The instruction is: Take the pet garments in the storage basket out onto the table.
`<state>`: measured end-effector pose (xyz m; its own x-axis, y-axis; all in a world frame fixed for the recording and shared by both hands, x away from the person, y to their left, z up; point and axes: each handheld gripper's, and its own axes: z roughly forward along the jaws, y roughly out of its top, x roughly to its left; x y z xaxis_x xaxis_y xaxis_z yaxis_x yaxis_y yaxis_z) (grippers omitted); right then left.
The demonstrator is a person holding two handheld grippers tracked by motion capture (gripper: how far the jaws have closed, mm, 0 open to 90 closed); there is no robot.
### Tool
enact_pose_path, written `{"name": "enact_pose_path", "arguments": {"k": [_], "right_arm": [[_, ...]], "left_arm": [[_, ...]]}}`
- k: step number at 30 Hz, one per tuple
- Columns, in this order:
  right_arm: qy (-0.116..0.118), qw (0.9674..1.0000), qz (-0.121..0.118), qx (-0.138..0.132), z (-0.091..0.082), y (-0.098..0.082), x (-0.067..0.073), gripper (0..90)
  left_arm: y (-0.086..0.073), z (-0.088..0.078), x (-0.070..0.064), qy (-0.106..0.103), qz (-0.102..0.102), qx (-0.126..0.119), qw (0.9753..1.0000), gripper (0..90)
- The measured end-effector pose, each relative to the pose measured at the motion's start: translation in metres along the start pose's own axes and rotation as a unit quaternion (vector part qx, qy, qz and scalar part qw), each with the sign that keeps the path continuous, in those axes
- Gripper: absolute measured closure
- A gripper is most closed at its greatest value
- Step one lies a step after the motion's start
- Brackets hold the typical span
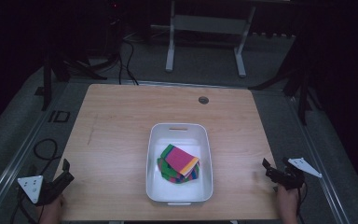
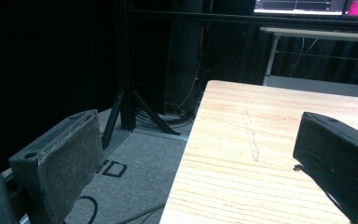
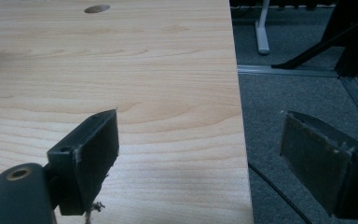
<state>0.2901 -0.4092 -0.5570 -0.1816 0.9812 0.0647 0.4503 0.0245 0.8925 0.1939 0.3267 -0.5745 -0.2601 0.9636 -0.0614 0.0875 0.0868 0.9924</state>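
Both tools sit at the bottom corners of the high view, each in a hand at the near edge of the surface [image 1: 121,121]. At lower left, the left tool [image 1: 65,169] points up and inward with its jaws spread wide and nothing between them; in the left gripper view its two dark pads [image 2: 70,154] frame bare wood and the floor beside it. At lower right, the right tool [image 1: 266,167] is likewise wide and empty; in the right gripper view its jaws straddle the edge of the surface, one over wood, one over grey carpet.

Moving inward to the centre of the high view, a white tub [image 1: 154,154] stands lengthwise, well apart from both tools. Inside it, toward the lower middle, lies the cloth [image 1: 179,163], a folded stack striped pink, green, yellow and blue, turned at an angle to the tub walls.

The cloth looks light, soft and limp. It should not slip, and nothing about it is fragile, but the layers will likely slide apart and unfold if lifted by one thin edge. A pinch across a folded corner, catching all the layers, seems the safest hold; the upper corner of the pink top layer stands clearest of the walls. The tub's sides leave little room, so a steep approach from above would suit.
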Motion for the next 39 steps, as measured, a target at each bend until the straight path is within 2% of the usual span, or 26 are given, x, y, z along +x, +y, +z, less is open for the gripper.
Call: {"name": "enact_pose_path", "arguments": {"k": [14,16,19,20,22,24,27,29,34,37,39], "right_arm": [[0.012,0.9999,0.000,0.001,0.000,0.000,-0.001,11.9],[0.022,0.9997,-0.009,0.005,0.001,0.001,-0.002,11.9],[0.049,0.9984,-0.023,0.016,0.003,0.002,-0.004,13.0],[0.055,0.9977,-0.030,0.026,0.004,0.002,-0.005,13.0],[0.085,0.9946,-0.041,0.043,0.005,0.003,-0.008,13.2],[0.131,0.9879,-0.053,0.064,0.006,0.004,-0.010,13.2],[0.169,0.9770,-0.089,0.095,0.007,0.004,-0.009,13.2],[0.200,0.9681,-0.107,0.107,0.006,0.004,-0.007,13.2],[0.236,0.9500,-0.166,0.119,0.004,0.006,0.008,13.7],[0.278,0.9307,-0.191,0.142,0.005,0.008,0.020,13.8],[0.298,0.9193,-0.204,0.156,0.006,0.009,0.030,13.8]], "left_arm": [[0.000,0.000,0.000,-0.002,0.001,0.000,1.0000,1.8],[0.000,0.000,0.000,-0.002,0.001,0.000,1.0000,1.9],[0.000,0.000,0.000,-0.001,0.001,-0.001,1.0000,1.9],[0.000,0.000,0.000,-0.001,0.001,-0.001,1.0000,1.9],[0.000,0.000,0.000,0.000,0.001,0.000,1.0000,1.9],[0.000,0.000,0.000,-0.002,0.001,0.001,1.0000,1.8],[0.000,0.000,0.000,-0.003,0.000,0.001,1.0000,1.8],[0.000,0.000,0.000,-0.002,0.000,0.001,1.0000,1.8],[0.000,0.000,0.000,-0.003,0.001,0.002,1.0000,1.8],[0.000,0.000,0.000,-0.003,0.000,0.001,1.0000,1.9],[0.000,0.000,0.000,-0.003,-0.001,0.001,1.0000,1.8]]}}
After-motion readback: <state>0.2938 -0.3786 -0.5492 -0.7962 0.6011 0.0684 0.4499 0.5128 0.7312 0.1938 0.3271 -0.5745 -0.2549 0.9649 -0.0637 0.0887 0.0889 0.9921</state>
